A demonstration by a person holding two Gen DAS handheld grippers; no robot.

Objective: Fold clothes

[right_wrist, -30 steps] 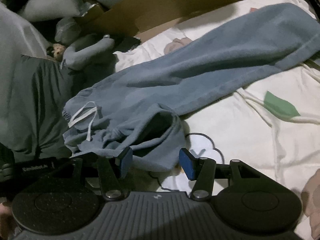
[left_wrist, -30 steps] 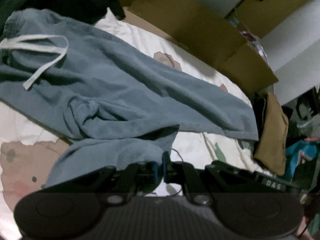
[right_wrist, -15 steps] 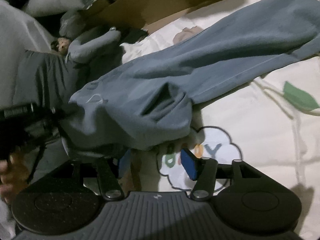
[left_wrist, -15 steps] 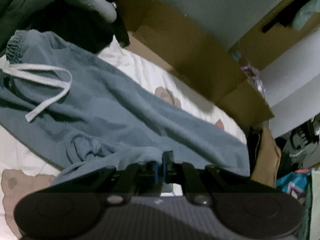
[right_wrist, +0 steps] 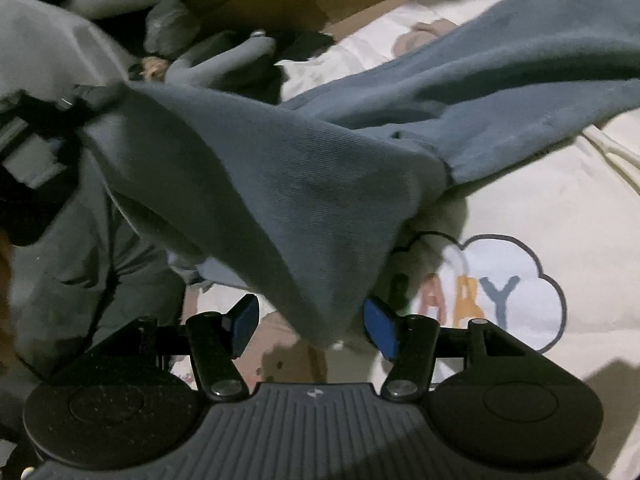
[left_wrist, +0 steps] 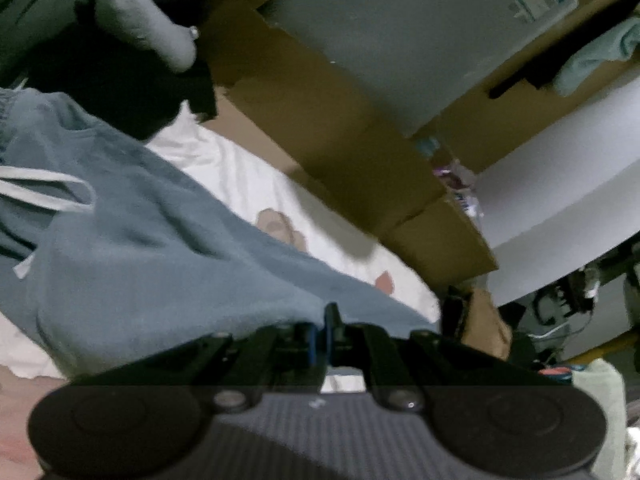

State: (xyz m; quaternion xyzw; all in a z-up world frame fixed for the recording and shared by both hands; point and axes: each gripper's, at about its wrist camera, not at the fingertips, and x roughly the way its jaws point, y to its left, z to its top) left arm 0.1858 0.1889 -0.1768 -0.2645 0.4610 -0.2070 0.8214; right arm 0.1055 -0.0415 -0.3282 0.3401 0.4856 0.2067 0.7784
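We are folding a pair of soft blue-grey cotton jogging trousers (left_wrist: 152,248) with a white drawstring (left_wrist: 44,188), spread on a white printed bedsheet (right_wrist: 552,216). Our left gripper (left_wrist: 323,330) has its jaws pressed together on a hem of the trousers. Compared with a second ago, that cloth has risen off the sheet and now hangs as a taut sloping flap in the right wrist view. Our right gripper (right_wrist: 310,326) has just been widening its jaws; they stand apart, with the flap's lower corner hanging between the blue pads (right_wrist: 380,326) but not pinched. We judge the lifted leg is ready for a second grip, so it can be carried over the other leg.
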